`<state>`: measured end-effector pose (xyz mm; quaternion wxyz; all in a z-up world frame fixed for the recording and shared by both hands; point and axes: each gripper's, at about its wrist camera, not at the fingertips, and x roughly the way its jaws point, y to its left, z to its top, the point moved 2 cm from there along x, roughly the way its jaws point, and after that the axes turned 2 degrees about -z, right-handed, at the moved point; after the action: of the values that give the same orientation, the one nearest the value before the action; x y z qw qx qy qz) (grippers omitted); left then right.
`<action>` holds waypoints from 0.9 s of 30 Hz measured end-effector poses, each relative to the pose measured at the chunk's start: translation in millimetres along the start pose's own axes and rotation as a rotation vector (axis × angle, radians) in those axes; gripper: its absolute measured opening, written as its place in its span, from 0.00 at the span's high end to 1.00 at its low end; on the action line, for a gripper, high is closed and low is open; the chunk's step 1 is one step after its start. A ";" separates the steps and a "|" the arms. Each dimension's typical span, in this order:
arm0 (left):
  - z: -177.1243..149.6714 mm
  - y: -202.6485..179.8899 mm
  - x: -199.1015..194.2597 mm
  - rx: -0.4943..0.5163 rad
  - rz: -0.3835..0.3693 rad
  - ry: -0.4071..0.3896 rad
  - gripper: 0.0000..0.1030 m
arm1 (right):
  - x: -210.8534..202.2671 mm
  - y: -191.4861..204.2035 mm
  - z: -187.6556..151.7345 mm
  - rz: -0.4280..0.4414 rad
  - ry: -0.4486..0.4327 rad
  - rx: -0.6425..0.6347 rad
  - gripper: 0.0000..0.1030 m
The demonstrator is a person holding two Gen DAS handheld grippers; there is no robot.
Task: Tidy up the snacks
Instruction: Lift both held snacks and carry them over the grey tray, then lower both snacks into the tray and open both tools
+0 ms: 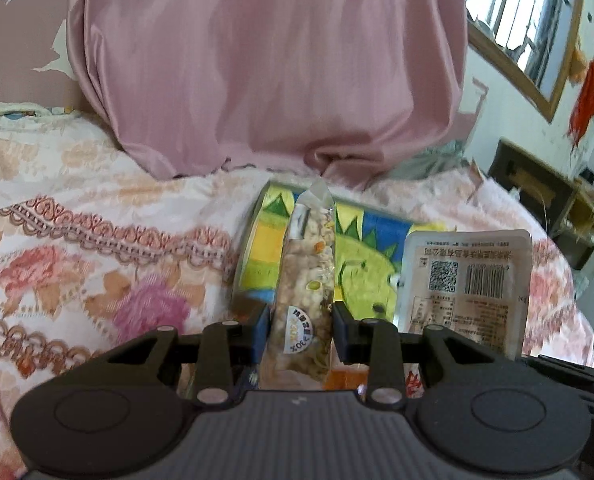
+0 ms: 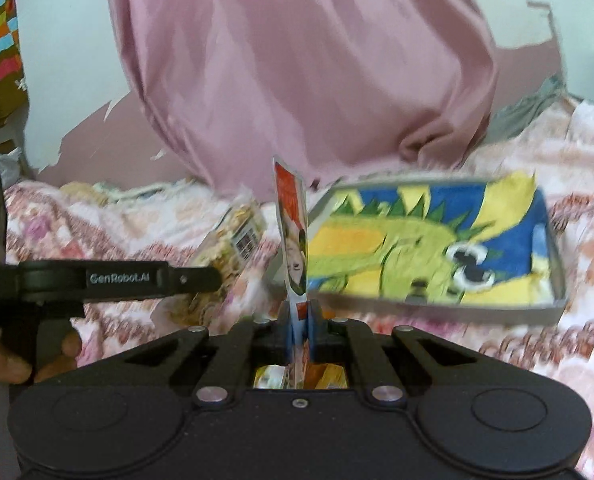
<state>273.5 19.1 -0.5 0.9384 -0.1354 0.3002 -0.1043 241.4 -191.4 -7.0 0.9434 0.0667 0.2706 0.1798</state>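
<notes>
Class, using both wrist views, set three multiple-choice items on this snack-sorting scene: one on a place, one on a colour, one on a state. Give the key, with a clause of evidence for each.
1. Where does the dinosaur-print tray lie?
A. On the floral bedspread
B. On a wooden shelf
C. Inside a shopping bag

2. What colour is the big bundle of cloth behind the tray?
A. Green
B. Pink
C. Black

3. What is the state of the left gripper?
A. Wide open and empty
B. Shut on nothing
C. Shut on a clear packet of grain snack

Key:
1 A, the floral cover shows on all sides of the tray's rim.
2 B, both views show pink folds.
3 C, the packet stands upright between the blue pads, which press its sides.
</notes>
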 end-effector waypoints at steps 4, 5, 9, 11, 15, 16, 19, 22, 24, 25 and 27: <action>20.8 -1.5 17.6 -0.002 0.002 -0.025 0.65 | 15.0 -1.0 26.9 -0.039 -0.036 -0.031 0.94; 25.5 -1.3 23.6 -0.001 0.002 -0.031 0.65 | 19.5 -1.6 32.2 -0.044 -0.043 -0.037 0.94; 40.6 3.2 53.6 -0.010 -0.013 -0.052 0.65 | 48.8 -11.8 54.6 -0.046 -0.071 -0.042 0.94; 44.7 6.1 71.1 -0.013 -0.017 -0.051 0.65 | 65.7 -20.2 61.5 -0.044 -0.079 -0.011 0.94; 47.6 13.7 104.6 -0.048 -0.047 -0.048 0.65 | 97.9 -37.3 66.7 -0.040 -0.083 0.047 0.94; 45.9 15.5 113.2 -0.046 -0.060 -0.047 0.65 | 104.3 -40.6 65.8 -0.036 -0.080 0.058 0.94; 39.0 18.2 132.0 -0.014 -0.059 -0.036 0.65 | 127.1 -52.0 59.1 -0.034 -0.056 0.081 0.94; 31.2 18.7 147.3 0.002 -0.053 -0.009 0.65 | 143.2 -61.3 49.4 -0.048 -0.027 0.103 0.93; 27.0 16.2 154.6 0.027 -0.037 0.008 0.65 | 149.7 -69.3 45.7 -0.061 -0.018 0.122 0.93; 26.5 14.9 156.7 0.036 -0.028 0.015 0.65 | 152.0 -73.0 45.4 -0.067 -0.013 0.134 0.93; 26.1 11.9 159.3 0.051 -0.019 0.013 0.66 | 154.7 -79.0 44.9 -0.086 -0.007 0.148 0.93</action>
<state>417.4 -8.8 -69.1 0.9387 -0.1134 0.3021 -0.1215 411.3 -207.8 -62.0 0.9437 0.1253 0.2824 0.1184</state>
